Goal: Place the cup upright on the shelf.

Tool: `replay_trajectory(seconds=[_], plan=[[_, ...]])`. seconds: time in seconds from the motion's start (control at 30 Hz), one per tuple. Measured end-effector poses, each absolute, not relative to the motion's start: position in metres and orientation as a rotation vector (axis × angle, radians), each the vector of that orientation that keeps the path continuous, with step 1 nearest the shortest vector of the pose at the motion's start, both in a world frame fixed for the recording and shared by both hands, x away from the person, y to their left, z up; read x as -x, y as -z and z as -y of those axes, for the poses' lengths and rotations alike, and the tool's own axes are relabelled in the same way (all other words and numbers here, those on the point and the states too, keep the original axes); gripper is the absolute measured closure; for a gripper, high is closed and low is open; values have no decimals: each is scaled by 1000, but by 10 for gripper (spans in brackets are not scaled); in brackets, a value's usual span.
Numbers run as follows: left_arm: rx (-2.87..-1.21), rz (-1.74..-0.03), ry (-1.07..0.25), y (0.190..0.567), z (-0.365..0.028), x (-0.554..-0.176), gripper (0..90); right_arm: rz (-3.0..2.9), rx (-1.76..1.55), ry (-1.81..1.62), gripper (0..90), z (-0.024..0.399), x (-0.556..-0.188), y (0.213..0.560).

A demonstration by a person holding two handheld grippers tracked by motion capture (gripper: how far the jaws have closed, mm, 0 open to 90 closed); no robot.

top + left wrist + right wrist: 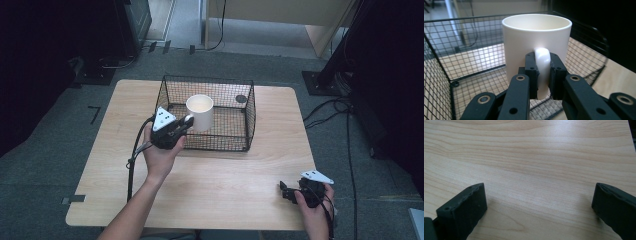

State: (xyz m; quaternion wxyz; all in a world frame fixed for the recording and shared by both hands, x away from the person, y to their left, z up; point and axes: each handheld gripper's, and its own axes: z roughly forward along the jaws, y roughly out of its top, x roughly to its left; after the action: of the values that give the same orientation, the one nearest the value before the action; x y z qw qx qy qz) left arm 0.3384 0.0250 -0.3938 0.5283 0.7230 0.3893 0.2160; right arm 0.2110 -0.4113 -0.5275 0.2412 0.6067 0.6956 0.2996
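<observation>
Here the left claw (543, 75) grips the white mug (536, 42) by its handle, above the wire basket (249, 117).

Left tongs (186, 121) clamped tight (forearm outstretched); right tongs (539, 202) held low, jaws spread wide.

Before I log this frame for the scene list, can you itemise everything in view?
mug: one, cream white, inside the wire basket, held by its handle
wire basket: one, black mesh, far middle of the table
table: one, light wood, on grey floor
black disc: one, at the basket's far right corner; whether inside it, unclear
left gripper: one, black with grey plate, jaws shut on the mug handle
right gripper: one, black with grey plate, near right of the table, jaws open over bare wood
</observation>
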Motion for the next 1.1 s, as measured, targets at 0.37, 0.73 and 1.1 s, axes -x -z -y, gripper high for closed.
replay_trajectory(seconds=[0.37,0.73,1.1], plan=[[-1771,-1048,-541,417,-20,-371,811,-1902,-1660,-820,0,411,-211,527],[-1905,-1134,-515,423,-2,-391,810,-1902,-1659,-819,0,411,-211,527],[-1997,-1185,-499,431,1,-402,808,-1902,-1660,-820,0,411,-211,527]])
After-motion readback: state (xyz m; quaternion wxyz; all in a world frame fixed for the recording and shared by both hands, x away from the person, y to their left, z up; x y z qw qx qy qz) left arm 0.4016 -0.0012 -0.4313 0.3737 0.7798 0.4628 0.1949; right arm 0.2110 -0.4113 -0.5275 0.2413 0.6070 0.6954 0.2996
